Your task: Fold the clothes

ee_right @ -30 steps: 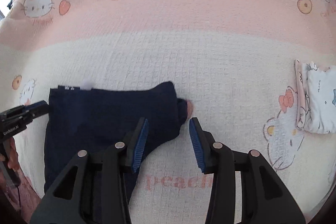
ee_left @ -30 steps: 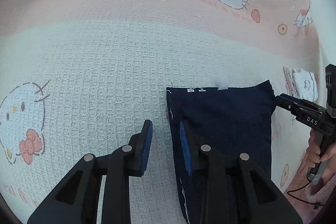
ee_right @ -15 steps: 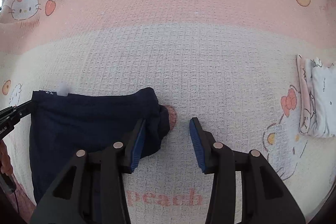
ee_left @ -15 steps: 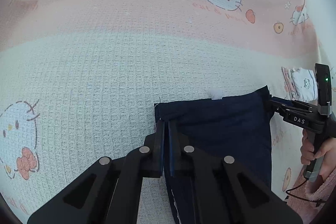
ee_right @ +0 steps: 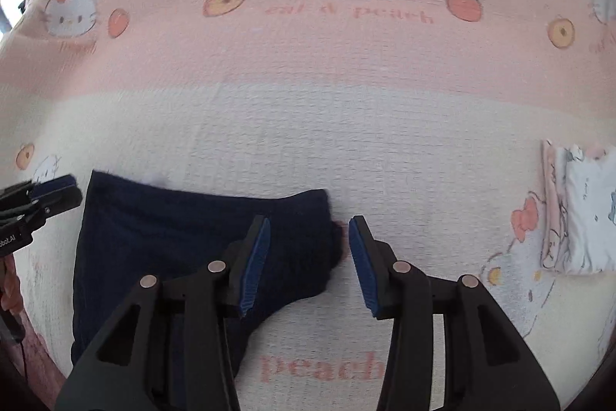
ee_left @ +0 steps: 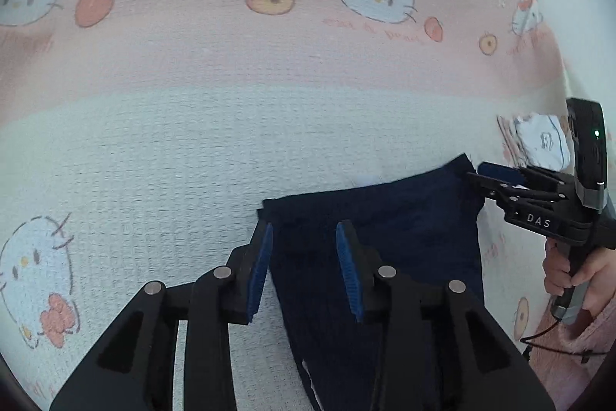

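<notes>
A dark navy garment (ee_left: pixel 385 218) lies flat on a waffle-textured blanket (ee_left: pixel 192 141) that is cream in the near half and pink farther away, printed with white cartoon cats, peaches and pink lettering; the garment sits on the cream part, close to the near edge.

In the left wrist view, the left gripper (ee_left: pixel 304 257) hovers over the garment's far left corner; its 2 black fingers with blue pads (ee_left: pixel 258 272) are spread apart, one pad over the blanket just beside the cloth's left edge, the other over the cloth itself; nothing is pinched between them. At the right side of this view the right gripper (ee_left: pixel 496 178) points at the garment's far right corner, held by a hand (ee_left: pixel 566 272) in a fluffy pink sleeve (ee_left: pixel 577 353); a thin black cable trails from its handle.

In the right wrist view, the right gripper's fingers are spread wide and hold nothing; the left finger sits over the garment's rounded right end, the right finger over bare blanket above the printed word "peach". A small white tag (ee_right: pixel 156 180) shows at the garment's far edge. Folded pale clothes (ee_right: pixel 577 214) with cartoon prints rest on the blanket well to the right.
</notes>
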`<state>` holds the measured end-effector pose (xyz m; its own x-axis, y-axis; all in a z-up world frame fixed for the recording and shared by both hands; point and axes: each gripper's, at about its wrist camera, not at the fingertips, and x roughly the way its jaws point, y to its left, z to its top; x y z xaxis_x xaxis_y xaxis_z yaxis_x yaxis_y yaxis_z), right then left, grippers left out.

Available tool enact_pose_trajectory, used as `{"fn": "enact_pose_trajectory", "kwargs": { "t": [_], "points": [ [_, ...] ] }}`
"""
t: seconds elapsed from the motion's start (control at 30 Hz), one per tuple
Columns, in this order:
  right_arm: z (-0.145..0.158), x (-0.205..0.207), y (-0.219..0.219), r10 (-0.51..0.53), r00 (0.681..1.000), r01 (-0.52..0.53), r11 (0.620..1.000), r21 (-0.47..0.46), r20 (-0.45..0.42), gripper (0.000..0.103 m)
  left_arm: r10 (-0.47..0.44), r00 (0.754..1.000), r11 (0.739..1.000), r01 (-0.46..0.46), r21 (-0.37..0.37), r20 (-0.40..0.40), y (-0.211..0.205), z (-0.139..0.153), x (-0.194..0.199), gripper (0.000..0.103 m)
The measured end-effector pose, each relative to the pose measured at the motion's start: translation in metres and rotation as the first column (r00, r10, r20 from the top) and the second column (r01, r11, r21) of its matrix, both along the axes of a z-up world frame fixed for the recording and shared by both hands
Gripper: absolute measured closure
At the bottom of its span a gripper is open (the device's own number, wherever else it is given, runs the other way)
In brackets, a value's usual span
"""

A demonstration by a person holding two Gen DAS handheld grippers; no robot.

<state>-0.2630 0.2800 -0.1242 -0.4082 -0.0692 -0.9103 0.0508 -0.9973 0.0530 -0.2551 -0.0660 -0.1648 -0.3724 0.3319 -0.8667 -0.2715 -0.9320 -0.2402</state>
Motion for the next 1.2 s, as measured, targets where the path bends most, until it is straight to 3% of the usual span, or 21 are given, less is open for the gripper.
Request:
{"fn": "enact_pose_trajectory", "kwargs": {
  "t": [0.07, 0.13, 0.27, 0.33, 0.4, 0.5, 0.57, 0.67, 0.73, 0.8, 0.93, 1.0, 1.03, 1.1, 1.2],
  "points": [
    [-0.026, -0.025, -0.02, -0.013, 0.999, 0.012, 1.0, 0.028, 0.03, 0.059, -0.027, 1.0, 0.998, 0.028, -0.065, 0.013, 0.01, -0.013, -0.002, 0.067],
    [-0.032, -0.034, -0.017, -0.057, 0.998, 0.056, 0.998, 0.012, 0.026, 0.059, -0.027, 0.999, 0.992, 0.029, -0.124, 0.017, 0.014, -0.011, -0.002, 0.067],
    [-0.014, -0.033, -0.001, -0.11, 0.994, 0.11, 0.994, -0.019, 0.016, 0.059, -0.038, 0.998, 0.997, 0.035, -0.073, -0.043, 0.022, 0.013, 0.0, 0.067],
    [-0.007, -0.021, -0.015, -0.065, 0.998, 0.066, 0.998, -0.022, 0.01, 0.059, -0.081, 0.996, 0.992, 0.077, -0.096, -0.038, 0.04, 0.013, -0.003, 0.067],
    [-0.008, -0.023, -0.038, 0.002, 1.0, -0.002, 1.0, -0.029, 0.012, 0.059, -0.13, 0.991, 0.984, 0.132, -0.116, 0.023, 0.059, 0.001, -0.011, 0.067],
    [-0.008, -0.01, -0.043, 0.06, 0.997, -0.06, 0.998, 0.006, 0.04, 0.059, -0.139, 0.99, 0.973, 0.137, -0.186, 0.004, 0.076, -0.006, -0.018, 0.067],
    [-0.014, -0.015, -0.05, 0.057, 0.996, -0.059, 0.998, 0.025, 0.072, 0.059, -0.086, 0.996, 0.978, 0.081, -0.191, -0.016, 0.073, -0.001, -0.025, 0.067],
    [-0.011, -0.026, -0.045, 0.012, 0.999, -0.013, 1.0, 0.019, 0.047, 0.059, 0.006, 0.999, 0.979, -0.015, -0.205, -0.047, 0.064, 0.005, -0.035, 0.067],
    [-0.005, -0.028, -0.04, -0.028, 0.999, 0.028, 1.0, 0.008, 0.029, 0.059, 0.047, 0.999, 0.987, -0.051, -0.153, -0.027, 0.057, 0.01, -0.033, 0.067],
    [0.0, -0.025, -0.036, -0.062, 0.998, 0.062, 0.998, -0.005, 0.021, 0.059, 0.029, 1.0, 0.992, -0.029, -0.119, -0.004, 0.056, 0.016, -0.013, 0.067],
    [0.01, 0.017, -0.042, -0.029, 0.998, 0.032, 0.998, -0.061, 0.054, 0.059, -0.043, 0.996, 0.993, 0.05, -0.103, 0.073, 0.06, 0.023, 0.043, 0.067],
    [0.011, 0.048, -0.051, -0.005, 0.995, 0.012, 0.997, -0.076, 0.102, 0.059, -0.055, 0.983, 0.99, 0.076, -0.117, 0.173, 0.061, 0.016, 0.067, 0.067],
    [0.009, 0.065, -0.055, 0.0, 0.991, 0.012, 0.996, -0.085, 0.132, 0.059, -0.042, 0.974, 0.987, 0.075, -0.141, 0.223, 0.048, 0.008, 0.09, 0.067],
    [0.006, 0.096, -0.063, 0.009, 0.983, 0.013, 0.993, -0.116, 0.182, 0.059, 0.004, 0.97, 0.978, 0.047, -0.202, 0.245, 0.047, 0.007, 0.11, 0.067],
    [-0.001, 0.128, -0.071, 0.01, 0.973, 0.019, 0.992, -0.124, 0.229, 0.059, 0.056, 0.969, 0.991, -0.024, -0.134, 0.242, 0.037, 0.02, 0.138, 0.067]
  ]
}}
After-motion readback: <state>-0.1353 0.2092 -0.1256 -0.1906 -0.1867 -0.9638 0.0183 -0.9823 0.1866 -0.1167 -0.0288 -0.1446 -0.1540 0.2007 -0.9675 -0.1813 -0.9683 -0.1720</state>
